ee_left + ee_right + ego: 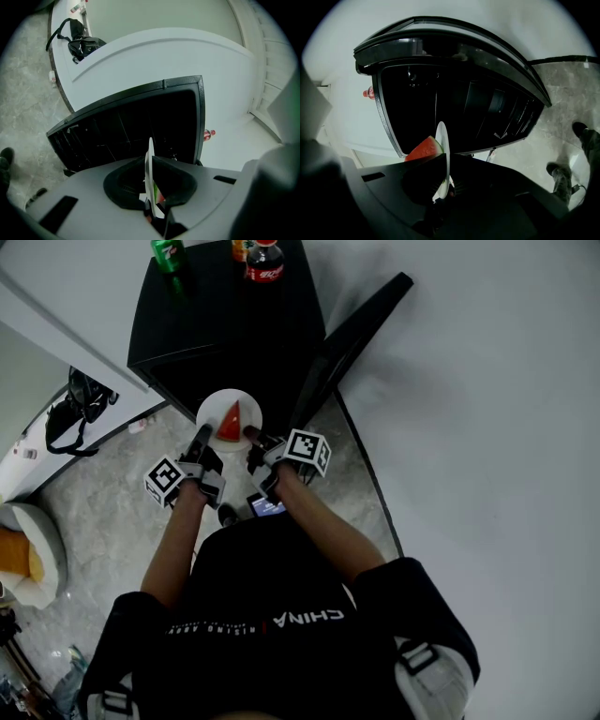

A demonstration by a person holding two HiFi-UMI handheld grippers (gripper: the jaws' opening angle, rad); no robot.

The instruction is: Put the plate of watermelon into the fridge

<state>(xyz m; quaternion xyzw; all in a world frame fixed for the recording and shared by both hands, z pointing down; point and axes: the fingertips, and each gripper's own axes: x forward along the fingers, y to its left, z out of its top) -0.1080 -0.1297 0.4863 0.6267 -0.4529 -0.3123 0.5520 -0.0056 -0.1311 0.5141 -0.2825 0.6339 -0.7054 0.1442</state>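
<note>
A white plate (228, 405) carrying a red watermelon wedge (231, 421) hangs level in front of the black mini fridge (225, 334), whose door (352, 338) stands open to the right. My left gripper (202, 435) is shut on the plate's near left rim. At the near right rim my right gripper (251, 435) is shut on it too. In the left gripper view the plate (149, 164) shows edge-on between the jaws of that gripper (151, 197), with the dark fridge interior (131, 136) beyond. The right gripper view shows the plate (442, 154) and wedge (424, 149) in its gripper (440, 190).
A green bottle (169, 254) and a cola bottle (264, 261) stand on the fridge top. A black bag (73, 409) lies on a white ledge to the left. White wall runs along the right, grey marble floor (103, 512) to the left. The person's shoes (586, 136) are nearby.
</note>
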